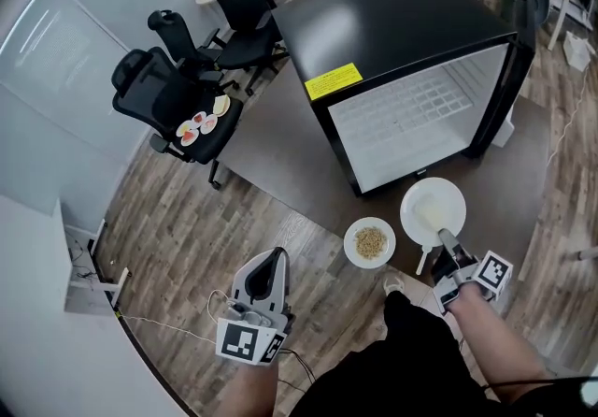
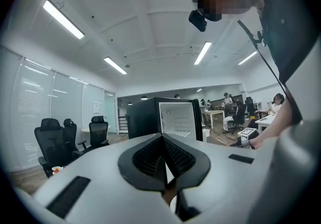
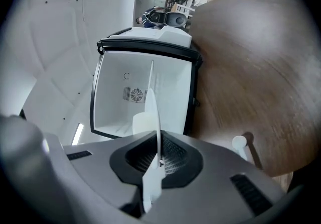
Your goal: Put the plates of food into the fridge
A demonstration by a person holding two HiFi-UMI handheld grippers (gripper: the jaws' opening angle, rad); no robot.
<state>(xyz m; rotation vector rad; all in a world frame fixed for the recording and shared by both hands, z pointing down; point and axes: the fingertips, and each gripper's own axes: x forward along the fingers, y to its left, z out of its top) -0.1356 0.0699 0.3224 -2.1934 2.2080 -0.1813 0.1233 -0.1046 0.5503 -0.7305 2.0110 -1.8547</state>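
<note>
Wood-plank floor (image 1: 187, 247), with a darker brown patch under a black fridge (image 1: 402, 41). The fridge door is open and we see a white interior. Office room; a black chair (image 1: 154, 93) carries small food plates (image 1: 198, 125).

Right claw (image 1: 446, 239) is clenched on the near rim of the white plate (image 1: 433, 209), which hangs low in front of the fridge opening. Through the right gripper view the plate (image 3: 153, 112) runs edge-on between the jaws. It is round and white, with a pale middle we cannot identify.

A second plate (image 1: 369, 242), holding tan grains, lies on the floor just left of it.

Left claw (image 1: 273, 258) is clenched and empty, well apart.
</note>
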